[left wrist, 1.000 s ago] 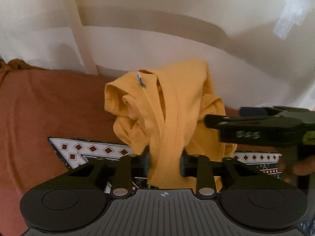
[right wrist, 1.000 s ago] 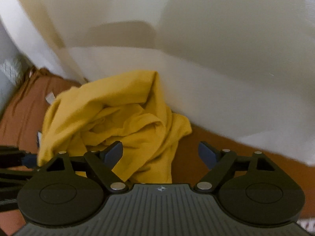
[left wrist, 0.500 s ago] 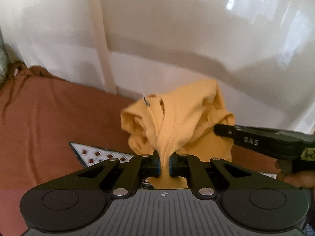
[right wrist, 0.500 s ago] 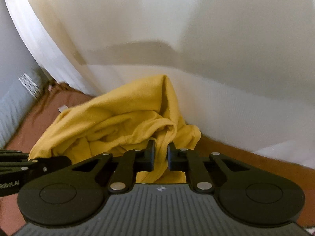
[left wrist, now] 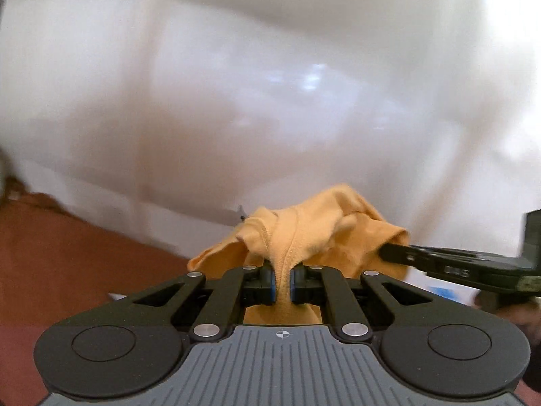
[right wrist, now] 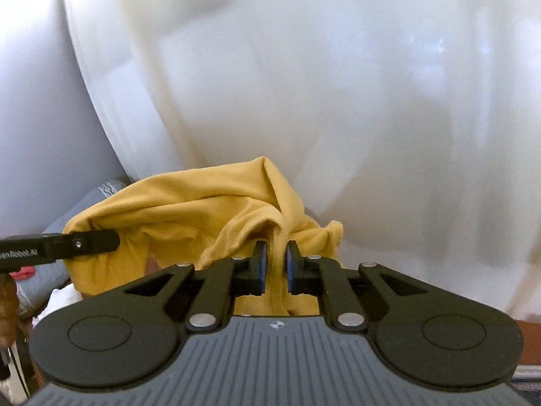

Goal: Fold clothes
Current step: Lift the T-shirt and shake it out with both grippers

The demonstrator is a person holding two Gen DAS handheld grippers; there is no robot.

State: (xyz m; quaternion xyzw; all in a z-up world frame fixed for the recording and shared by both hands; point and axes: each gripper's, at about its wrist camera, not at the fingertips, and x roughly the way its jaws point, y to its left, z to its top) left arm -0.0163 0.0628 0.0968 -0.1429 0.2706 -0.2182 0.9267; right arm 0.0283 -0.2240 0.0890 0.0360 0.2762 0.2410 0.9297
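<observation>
Left gripper (left wrist: 283,282), right gripper (right wrist: 274,269) both pinch bunched yellow shirt (right wrist: 189,216), probably airborne; next: spread, flatten.

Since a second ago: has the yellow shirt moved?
Yes. The yellow shirt has gone up, off the brown bedcover, now bunched against the white wall.

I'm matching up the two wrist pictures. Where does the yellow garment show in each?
Left wrist view: yellow garment low centre, pinched in the left hand-held gripper.
Right wrist view: yellow garment centre-left, pinched in the right hand-held gripper.
Shared landmark: white curtain behind it.
</observation>
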